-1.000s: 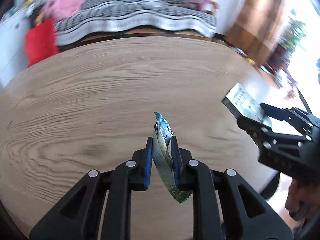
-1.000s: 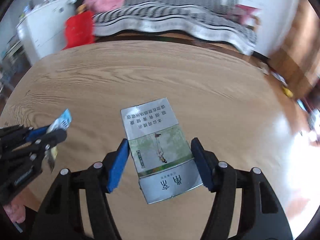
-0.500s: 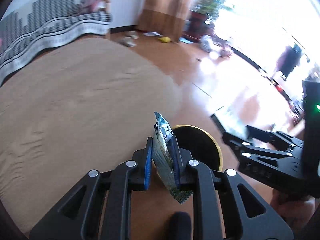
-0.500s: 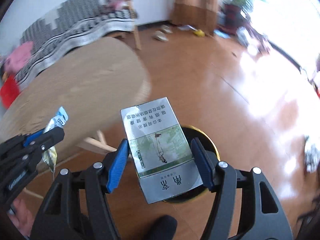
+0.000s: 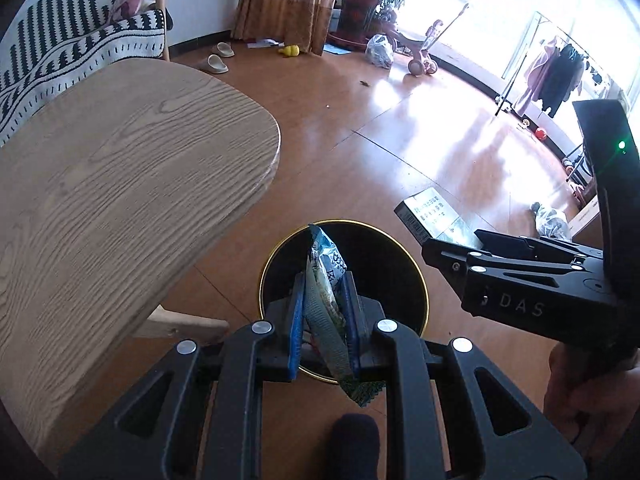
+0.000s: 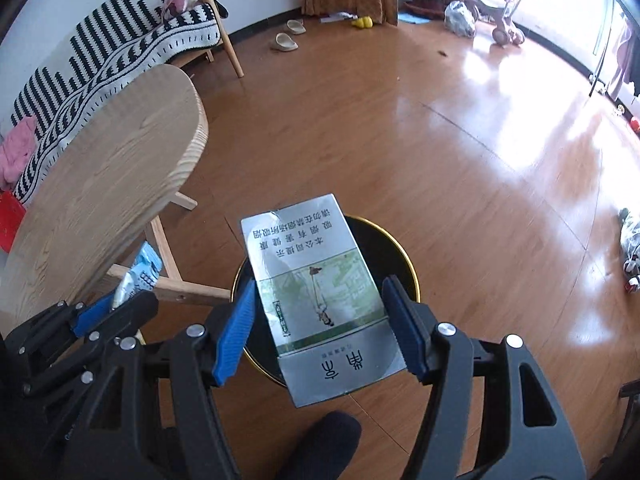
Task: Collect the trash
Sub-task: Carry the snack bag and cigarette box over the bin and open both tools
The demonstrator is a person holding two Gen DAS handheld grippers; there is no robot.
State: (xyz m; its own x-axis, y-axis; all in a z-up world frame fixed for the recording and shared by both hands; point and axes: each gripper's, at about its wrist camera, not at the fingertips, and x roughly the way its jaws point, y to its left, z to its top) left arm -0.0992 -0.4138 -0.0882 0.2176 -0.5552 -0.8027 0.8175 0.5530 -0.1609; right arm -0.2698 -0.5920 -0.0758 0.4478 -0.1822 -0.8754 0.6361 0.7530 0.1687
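A crumpled snack wrapper [image 5: 326, 300] is pinched between the nearly closed pads of the left gripper [image 5: 323, 322], above the black gold-rimmed bin [image 5: 416, 280] on the floor. A flat cigarette pack [image 6: 320, 300] is clamped by the right gripper [image 6: 322, 328], jaws wide, over the same bin beside the wooden table [image 6: 120, 184].

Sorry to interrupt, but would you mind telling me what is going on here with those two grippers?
A person is clearing trash with a handheld gripper in each hand. The left gripper is shut on a crumpled snack wrapper, and the right gripper is clamped on a flat cigarette box. Both are poised over a black bin with a gold rim on the floor beside the wooden table. Nothing has been dropped in yet.
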